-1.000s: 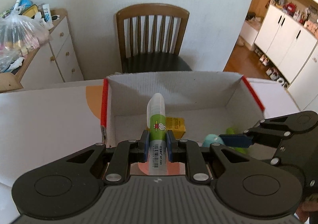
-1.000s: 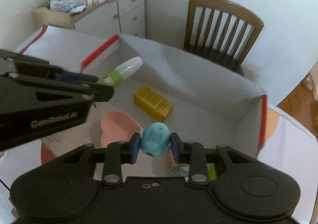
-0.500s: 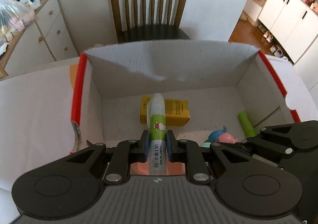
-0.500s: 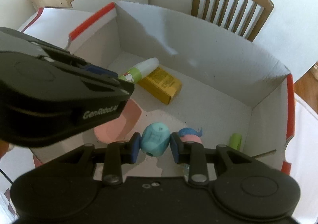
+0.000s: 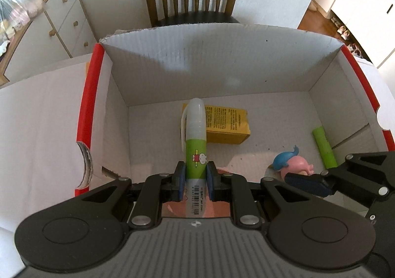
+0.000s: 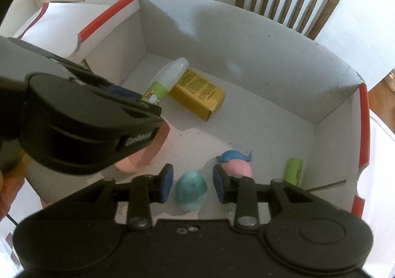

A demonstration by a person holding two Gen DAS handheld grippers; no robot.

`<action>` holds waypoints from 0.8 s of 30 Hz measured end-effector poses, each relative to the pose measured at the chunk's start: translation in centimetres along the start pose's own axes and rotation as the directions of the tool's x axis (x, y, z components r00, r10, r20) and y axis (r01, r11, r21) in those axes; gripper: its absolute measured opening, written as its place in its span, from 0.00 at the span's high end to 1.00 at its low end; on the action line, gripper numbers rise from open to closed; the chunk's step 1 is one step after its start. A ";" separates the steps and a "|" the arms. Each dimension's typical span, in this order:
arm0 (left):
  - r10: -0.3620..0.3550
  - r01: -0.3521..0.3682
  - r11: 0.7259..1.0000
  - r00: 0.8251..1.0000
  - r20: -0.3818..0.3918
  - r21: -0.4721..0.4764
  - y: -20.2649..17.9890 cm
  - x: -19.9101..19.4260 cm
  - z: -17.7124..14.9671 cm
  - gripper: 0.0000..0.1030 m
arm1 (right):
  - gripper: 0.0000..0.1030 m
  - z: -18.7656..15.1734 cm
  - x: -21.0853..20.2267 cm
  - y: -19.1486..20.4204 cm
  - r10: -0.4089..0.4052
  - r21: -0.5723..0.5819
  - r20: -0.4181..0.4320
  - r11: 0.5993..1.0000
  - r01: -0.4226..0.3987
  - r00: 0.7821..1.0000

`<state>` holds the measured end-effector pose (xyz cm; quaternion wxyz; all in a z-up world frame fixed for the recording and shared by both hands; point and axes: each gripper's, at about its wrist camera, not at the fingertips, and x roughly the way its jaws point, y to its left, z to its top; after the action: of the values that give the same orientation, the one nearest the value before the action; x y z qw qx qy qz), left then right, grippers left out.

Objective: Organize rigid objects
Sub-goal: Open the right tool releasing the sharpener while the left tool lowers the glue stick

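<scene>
White corrugated cardboard forms the open box [image 5: 222,68] with red-edged flaps that both tools hang over, pointing steeply down into it. The left tool [image 5: 195,180] is clamped narrow on a green-and-white glue tube with a translucent cap [image 5: 195,139]; the tube's long axis runs straight out along the fingers, cap end foremost, over the yellow rectangular carton [image 5: 227,125] lying on the box floor. The right tool [image 6: 192,183] has just been opening: its blue pads [image 6: 167,183] stand clear on either side of a teal egg-shaped toy [image 6: 190,190], which looks blurred and seems to be dropping or already resting on the floor, no longer gripped.

Just beside the egg, toward the right wall, sit a pink-and-blue whale figure [image 6: 235,163] and a green cylinder [image 6: 293,170]. A pink bowl-like thing [image 6: 148,154] lies partly hidden under the left tool.

The coming move likely turns on the tube: it sits above the near-left part of the floor, with bare floor between the carton and the pink thing. Lowering it flat there, its long axis alongside the carton, would keep it off the other pieces. The left hand alone carries it; the right is free to withdraw.
</scene>
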<state>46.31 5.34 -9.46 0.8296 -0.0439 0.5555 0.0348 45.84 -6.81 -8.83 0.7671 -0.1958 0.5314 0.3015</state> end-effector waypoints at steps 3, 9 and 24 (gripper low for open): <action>0.006 -0.006 1.000 1.000 0.011 0.000 -0.2 -0.3 0.0 0.83 | 0.59 -0.2 -0.3 0.1 -0.001 0.001 0.008 1.000 0.001 1.000; 0.006 -0.006 1.000 0.999 0.051 -0.005 -0.2 -1.9 -0.8 0.83 | 0.44 -0.7 -1.7 0.0 0.010 0.018 0.047 1.000 -0.011 0.999; -0.041 0.045 0.999 0.986 0.163 -0.020 0.7 -9.4 -2.8 0.65 | 0.38 -2.1 -8.9 1.0 -0.001 0.038 0.160 0.999 -0.005 0.987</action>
<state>40.13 5.62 -1.89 0.8722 -0.0625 0.4844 0.0271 41.49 -9.64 -1.21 0.8105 -0.1557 0.4739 0.3069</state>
